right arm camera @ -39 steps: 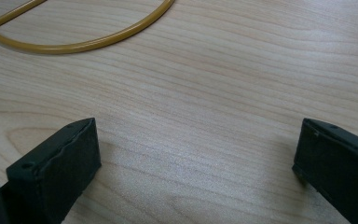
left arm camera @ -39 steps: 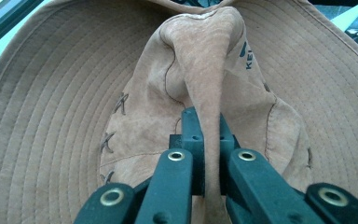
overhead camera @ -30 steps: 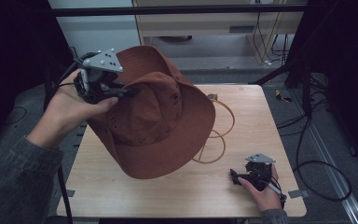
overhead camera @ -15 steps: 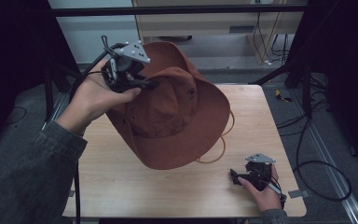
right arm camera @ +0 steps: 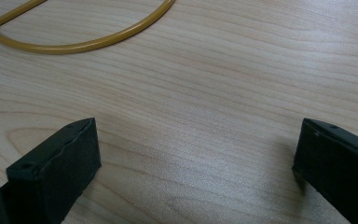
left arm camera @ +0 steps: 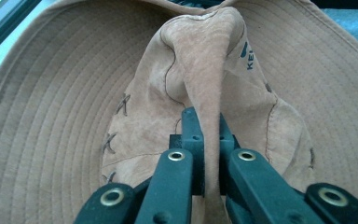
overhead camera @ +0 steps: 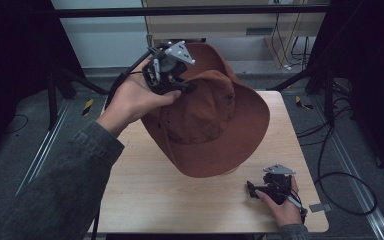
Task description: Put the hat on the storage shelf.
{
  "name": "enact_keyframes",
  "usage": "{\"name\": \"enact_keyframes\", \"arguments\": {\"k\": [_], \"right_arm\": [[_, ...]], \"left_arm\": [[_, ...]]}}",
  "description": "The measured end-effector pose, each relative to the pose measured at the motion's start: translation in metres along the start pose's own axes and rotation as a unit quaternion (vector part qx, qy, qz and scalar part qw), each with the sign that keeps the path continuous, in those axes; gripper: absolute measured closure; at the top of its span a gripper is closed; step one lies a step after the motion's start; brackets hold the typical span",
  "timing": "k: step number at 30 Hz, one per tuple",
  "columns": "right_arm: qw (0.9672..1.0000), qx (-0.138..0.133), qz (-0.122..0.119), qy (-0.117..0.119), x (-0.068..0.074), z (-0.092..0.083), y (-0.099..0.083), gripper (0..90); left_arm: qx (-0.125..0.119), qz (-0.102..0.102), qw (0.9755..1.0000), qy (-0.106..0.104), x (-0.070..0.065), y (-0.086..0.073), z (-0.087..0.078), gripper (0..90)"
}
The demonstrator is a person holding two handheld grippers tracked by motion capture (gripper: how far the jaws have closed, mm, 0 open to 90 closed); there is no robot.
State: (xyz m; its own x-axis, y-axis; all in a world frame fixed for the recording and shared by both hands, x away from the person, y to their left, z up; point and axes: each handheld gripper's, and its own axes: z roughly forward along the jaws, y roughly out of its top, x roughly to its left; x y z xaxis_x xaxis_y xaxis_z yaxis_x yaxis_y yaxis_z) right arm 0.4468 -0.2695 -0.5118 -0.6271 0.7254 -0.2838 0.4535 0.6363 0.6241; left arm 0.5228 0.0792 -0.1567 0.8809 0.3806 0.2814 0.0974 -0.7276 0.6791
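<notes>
Left gripper (left arm camera: 204,140) clenched on a crown fold of the brown hat (overhead camera: 215,120), held over the table's (overhead camera: 145,200) far-left corner. Right gripper (right arm camera: 193,154) released, near right corner; its view adds a yellow ring (right arm camera: 88,44).

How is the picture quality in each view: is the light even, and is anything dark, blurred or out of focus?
High view: dim, corners black, the brown suede hat lit but soft. Left gripper view: bright, the hat's pinched fold sharp, the left gripper near the lens slightly soft. Right gripper view: even light, wood grain of the light wooden table sharp, faint glare upper right.
</notes>
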Motion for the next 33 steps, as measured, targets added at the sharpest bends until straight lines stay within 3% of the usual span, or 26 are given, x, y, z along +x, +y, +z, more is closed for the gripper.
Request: {"name": "enact_keyframes", "arguments": {"k": [3,7,15,26,33], "right_arm": [[1.0,-0.001,0.0,-0.001,0.0,0.0,0.0,0.5],[1.0,-0.001,0.0,-0.001,0.0,0.0,0.0,0.5],[1.0,-0.001,0.0,-0.001,0.0,0.0,0.0,0.5],[1.0,0.001,0.001,0.002,0.0,0.0,0.0,0.5],[1.0,0.0,0.001,0.002,0.0,0.0,0.0,0.5]], "left_arm": [[-0.002,0.01,0.9999,-0.003,-0.003,0.01,0.01,88.8],[-0.008,0.008,0.9998,-0.016,-0.003,0.018,0.023,88.8],[-0.006,0.01,0.9997,-0.022,0.0,0.033,0.047,88.8],[-0.008,-0.003,0.9994,-0.033,0.003,0.043,0.076,88.8],[0.003,-0.008,0.9995,-0.03,0.006,0.043,0.087,88.7]]}}
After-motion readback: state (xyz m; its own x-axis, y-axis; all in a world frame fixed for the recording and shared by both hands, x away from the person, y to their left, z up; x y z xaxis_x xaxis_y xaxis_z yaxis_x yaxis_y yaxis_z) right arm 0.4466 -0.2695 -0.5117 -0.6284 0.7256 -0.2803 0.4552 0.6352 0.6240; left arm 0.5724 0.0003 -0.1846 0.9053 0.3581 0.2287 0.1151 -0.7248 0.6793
